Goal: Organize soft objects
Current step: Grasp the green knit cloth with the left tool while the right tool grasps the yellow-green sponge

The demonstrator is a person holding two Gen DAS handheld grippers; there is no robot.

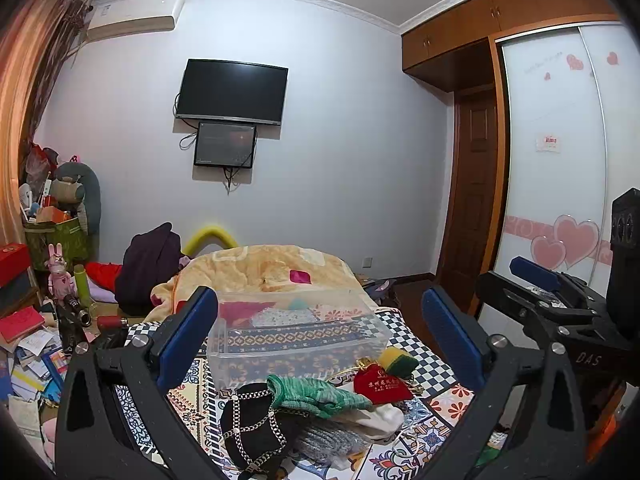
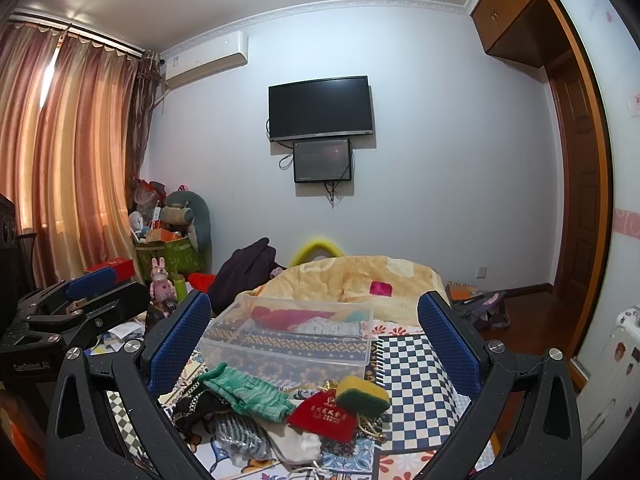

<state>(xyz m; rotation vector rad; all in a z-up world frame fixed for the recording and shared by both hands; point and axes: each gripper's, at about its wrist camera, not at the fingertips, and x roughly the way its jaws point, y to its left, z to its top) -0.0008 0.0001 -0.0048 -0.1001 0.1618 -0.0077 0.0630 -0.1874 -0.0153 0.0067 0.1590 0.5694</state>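
Observation:
A pile of soft things lies on the patterned bedspread: a green knit piece point(image 1: 316, 394) point(image 2: 244, 392), a black pouch with chains point(image 1: 256, 432), a red pouch point(image 1: 380, 384) point(image 2: 326, 416), a yellow-green sponge point(image 1: 398, 360) point(image 2: 362, 394), and grey and white cloth point(image 2: 296, 444). Behind the pile stands a clear plastic box point(image 1: 296, 328) point(image 2: 288, 340) with red and pale cloth inside. My left gripper point(image 1: 320, 344) is open and empty above the pile. My right gripper point(image 2: 314, 344) is open and empty, also above the pile.
A yellow blanket point(image 1: 272, 268) is heaped behind the box. Dark clothes point(image 1: 148, 264) lie to its left. Cluttered boxes, papers and toys point(image 1: 52, 264) fill the left side. A wardrobe point(image 1: 560, 160) and a door stand on the right. The right gripper shows in the left wrist view point(image 1: 560, 292).

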